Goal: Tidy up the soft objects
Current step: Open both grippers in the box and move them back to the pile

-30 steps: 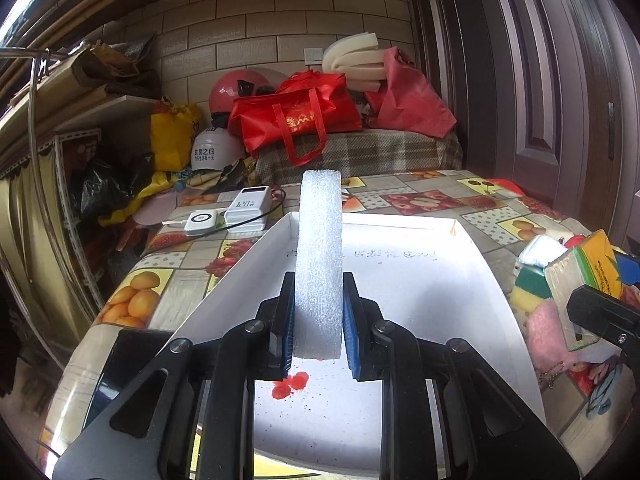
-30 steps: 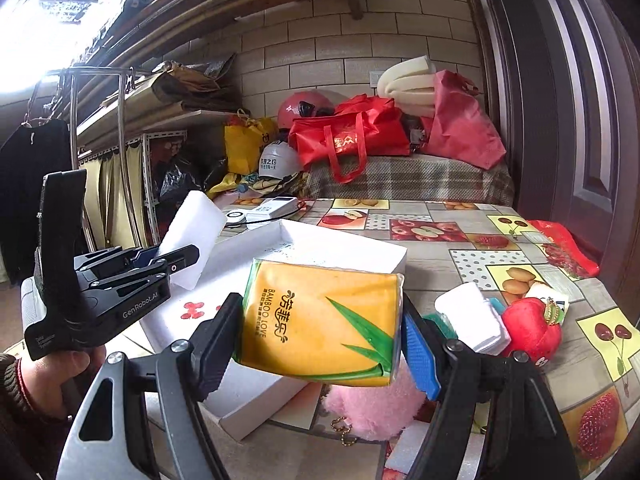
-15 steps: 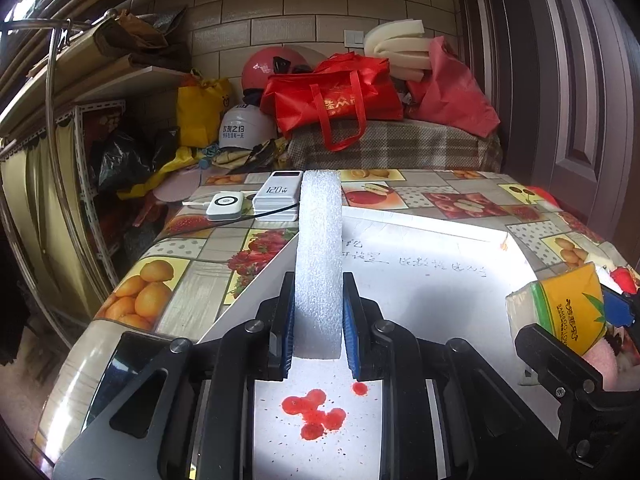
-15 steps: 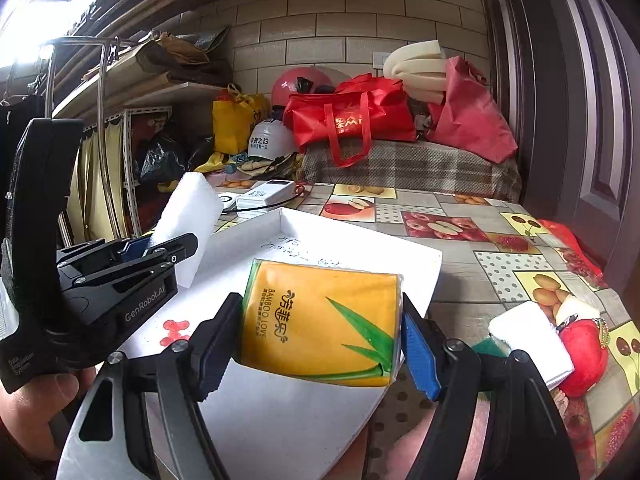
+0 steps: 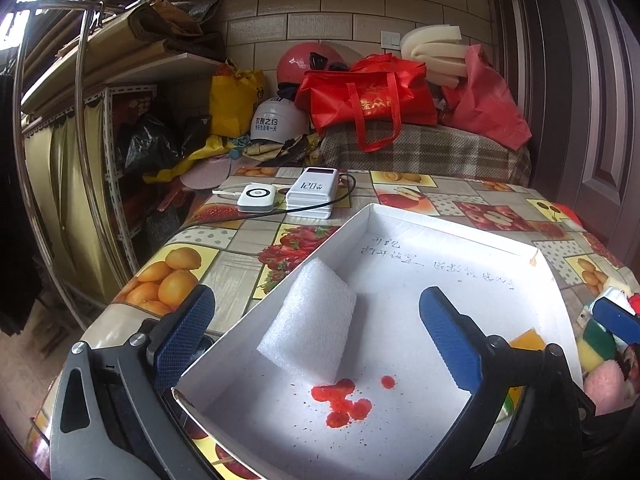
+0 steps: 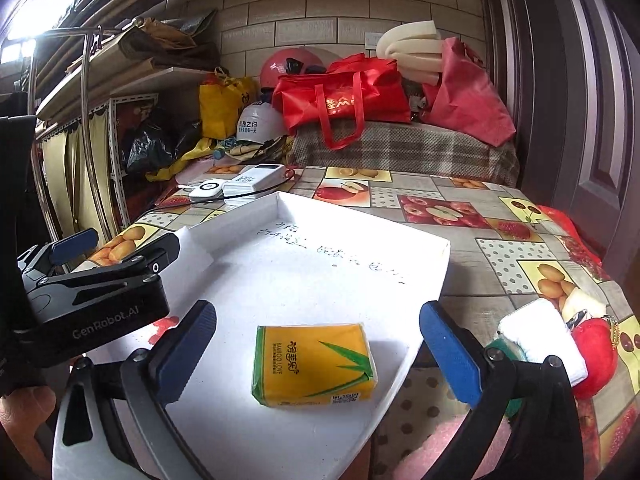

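My left tool (image 5: 316, 336) has just spread its jaws wide and pinches nothing; the white foam block (image 5: 310, 324) lies freed between them, leaning on the left wall inside the white box (image 5: 448, 222). My right tool (image 6: 316, 350) has likewise just opened fully, and the yellow tissue pack (image 6: 314, 364) lies flat on the box floor near its right rim, clear of both pads. My worry is the withdrawal: the block sits propped, so a finger brushing it could tip it over the wall, and the pack is near enough the rim to be dragged out onto the table (image 6: 472, 280).
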`<state>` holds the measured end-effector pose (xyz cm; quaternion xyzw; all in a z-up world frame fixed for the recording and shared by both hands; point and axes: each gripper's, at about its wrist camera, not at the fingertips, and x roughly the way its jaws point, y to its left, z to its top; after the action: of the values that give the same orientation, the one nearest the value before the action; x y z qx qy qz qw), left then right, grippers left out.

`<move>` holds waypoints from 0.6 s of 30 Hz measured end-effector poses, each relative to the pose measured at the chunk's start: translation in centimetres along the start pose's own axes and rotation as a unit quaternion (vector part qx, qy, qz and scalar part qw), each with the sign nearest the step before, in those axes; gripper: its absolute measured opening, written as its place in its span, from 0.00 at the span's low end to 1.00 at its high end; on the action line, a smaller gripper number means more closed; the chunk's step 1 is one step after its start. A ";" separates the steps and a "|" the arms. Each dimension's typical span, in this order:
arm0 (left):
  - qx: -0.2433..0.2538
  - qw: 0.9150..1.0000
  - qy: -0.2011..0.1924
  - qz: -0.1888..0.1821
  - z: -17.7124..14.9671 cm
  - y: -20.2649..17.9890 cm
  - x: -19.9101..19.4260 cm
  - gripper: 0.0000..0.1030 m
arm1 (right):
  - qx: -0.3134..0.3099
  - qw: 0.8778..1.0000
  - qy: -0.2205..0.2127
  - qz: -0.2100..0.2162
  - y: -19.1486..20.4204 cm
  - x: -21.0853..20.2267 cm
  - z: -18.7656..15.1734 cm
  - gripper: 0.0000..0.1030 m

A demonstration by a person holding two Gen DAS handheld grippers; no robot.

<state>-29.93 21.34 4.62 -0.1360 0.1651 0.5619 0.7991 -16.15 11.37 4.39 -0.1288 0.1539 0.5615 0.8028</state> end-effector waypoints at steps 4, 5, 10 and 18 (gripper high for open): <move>-0.001 1.000 -0.015 0.000 0.0 0.2 -0.5 1.00 | -0.005 1.000 -0.018 0.001 0.2 -0.6 0.1 1.00; -0.005 1.000 -0.017 0.000 0.0 0.3 -0.6 1.00 | -0.006 1.000 -0.023 0.001 0.3 -0.8 0.1 1.00; -0.026 0.999 -0.036 -0.006 -0.1 1.2 -1.3 1.00 | -0.011 0.999 -0.031 0.004 0.3 -1.5 -0.1 1.00; 0.031 0.996 -0.072 -0.047 -1.1 -1.2 -4.4 1.00 | -0.052 0.997 -0.048 0.020 1.0 -4.8 -1.6 1.00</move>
<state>-30.31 16.76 5.54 -0.0781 0.1172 0.5264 0.8385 -18.81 6.95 4.78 -0.1402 0.0885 0.5902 0.7901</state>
